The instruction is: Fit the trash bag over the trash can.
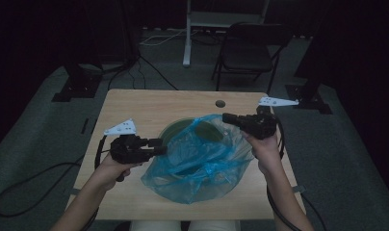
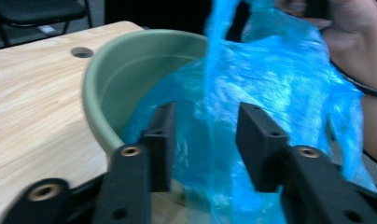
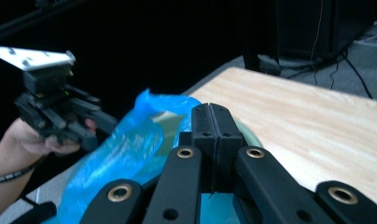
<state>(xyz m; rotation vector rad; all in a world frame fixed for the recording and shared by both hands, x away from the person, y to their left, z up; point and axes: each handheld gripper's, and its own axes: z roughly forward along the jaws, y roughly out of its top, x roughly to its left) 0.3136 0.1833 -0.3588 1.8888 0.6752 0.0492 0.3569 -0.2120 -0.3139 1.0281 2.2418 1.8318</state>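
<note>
High view puts the thin translucent blue plastic bag (image 1: 197,163) at the middle of the frame, draped over and around a round olive-green plastic bowl (image 1: 180,130) whose rim shows at the bag's upper left. Both sit on the light wooden surface (image 1: 135,103). At the bag's upper right edge, the right claw (image 1: 227,117) is closed, and the right gripper view shows its jaws pressed flat together with blue film pinched at their base. The left claw (image 1: 160,147), at the bag's left edge, stands half open; in the left gripper view the film hangs between its jaws, but the pads do not clearly press on it, so I judge it is not yet gripping. The work looks like stretching the bag's mouth over the bowl. From here, the film could tear if the right claw pulls hard while the bag is snagged on the rim. The bowl could also slide or tip, since nothing holds it down. A dark folding chair (image 1: 248,48) stands beyond the surface, upper centre.
</note>
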